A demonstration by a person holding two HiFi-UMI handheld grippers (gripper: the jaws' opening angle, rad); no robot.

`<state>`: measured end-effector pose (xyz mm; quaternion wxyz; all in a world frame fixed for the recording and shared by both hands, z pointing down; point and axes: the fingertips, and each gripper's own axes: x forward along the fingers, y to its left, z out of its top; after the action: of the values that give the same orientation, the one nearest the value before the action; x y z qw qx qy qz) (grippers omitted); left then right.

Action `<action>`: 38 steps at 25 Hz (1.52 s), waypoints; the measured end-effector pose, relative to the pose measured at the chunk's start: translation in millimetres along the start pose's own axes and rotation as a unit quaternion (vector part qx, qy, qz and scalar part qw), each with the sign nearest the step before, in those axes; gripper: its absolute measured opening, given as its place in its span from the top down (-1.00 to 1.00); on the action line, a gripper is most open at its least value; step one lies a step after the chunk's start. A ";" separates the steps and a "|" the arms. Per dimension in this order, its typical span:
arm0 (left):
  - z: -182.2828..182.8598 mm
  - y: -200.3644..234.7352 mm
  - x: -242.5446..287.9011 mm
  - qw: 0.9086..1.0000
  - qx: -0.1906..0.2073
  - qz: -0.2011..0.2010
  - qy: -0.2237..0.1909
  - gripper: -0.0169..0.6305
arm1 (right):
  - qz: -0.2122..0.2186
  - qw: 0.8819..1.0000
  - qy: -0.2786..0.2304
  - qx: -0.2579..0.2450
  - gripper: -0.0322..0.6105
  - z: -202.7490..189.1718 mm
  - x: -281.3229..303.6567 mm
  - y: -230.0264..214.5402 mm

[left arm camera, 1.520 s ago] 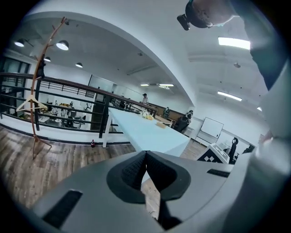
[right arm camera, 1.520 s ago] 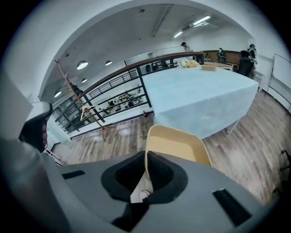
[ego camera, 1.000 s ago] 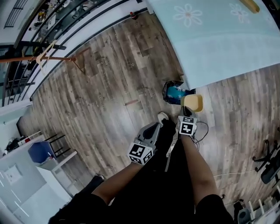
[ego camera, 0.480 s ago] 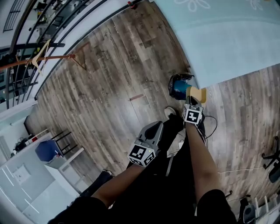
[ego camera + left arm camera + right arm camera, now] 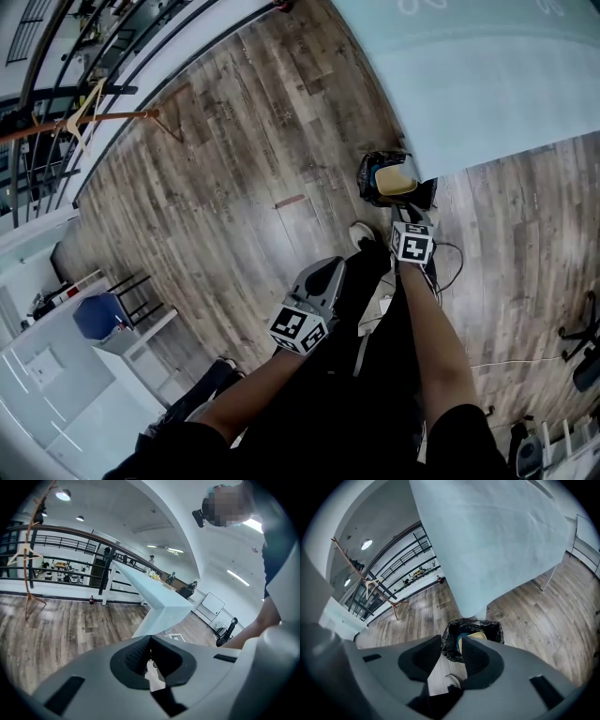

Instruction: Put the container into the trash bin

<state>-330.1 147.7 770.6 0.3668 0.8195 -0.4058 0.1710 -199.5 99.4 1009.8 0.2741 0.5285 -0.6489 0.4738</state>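
A black-lined trash bin (image 5: 367, 174) stands on the wood floor by the table's corner. The yellow container (image 5: 395, 181) lies inside it, tilted against the liner. My right gripper (image 5: 406, 216) hovers just short of the bin, open, with nothing between its jaws. In the right gripper view the bin (image 5: 451, 641) and the container (image 5: 477, 635) show through and past the jaw gap of the right gripper (image 5: 451, 645). My left gripper (image 5: 329, 269) hangs lower left near the person's legs. In the left gripper view the left gripper (image 5: 149, 645) is shut and holds nothing.
A table under a pale blue cloth (image 5: 487, 84) overhangs the bin's far side. A white shoe (image 5: 360, 233) and loose cables (image 5: 452, 264) lie on the floor near the right gripper. A wooden coat rack (image 5: 94, 114) and railing stand far left; a blue bin (image 5: 94, 316) lower left.
The right gripper carried the yellow container over the bin and let it go. The container now rests in the bin, and the jaws stand open.
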 end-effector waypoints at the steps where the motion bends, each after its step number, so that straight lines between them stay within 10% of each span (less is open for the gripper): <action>1: 1.3 -3.6 0.5 1.000 0.000 0.001 -0.002 0.91 | 0.001 1.000 -0.001 -0.002 0.46 1.3 -3.6 -1.0; 19: 68.6 -121.4 -30.1 0.994 0.043 -0.073 -0.063 0.91 | 0.029 0.991 -0.133 -0.008 0.78 70.1 -246.1 7.7; 30: 134.3 -193.3 -32.1 0.984 0.093 -0.091 -0.125 0.91 | 0.107 0.956 -0.270 -0.041 0.78 124.2 -422.7 35.7; 38: 164.7 -283.5 24.7 0.979 0.114 -0.100 -0.133 0.91 | 0.107 0.930 -0.345 -0.071 0.78 189.2 -504.3 -51.8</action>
<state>-93.7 126.3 543.1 0.2292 0.9077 -0.3449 0.0677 23.7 143.5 518.9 0.0177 0.5657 -0.7883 0.2413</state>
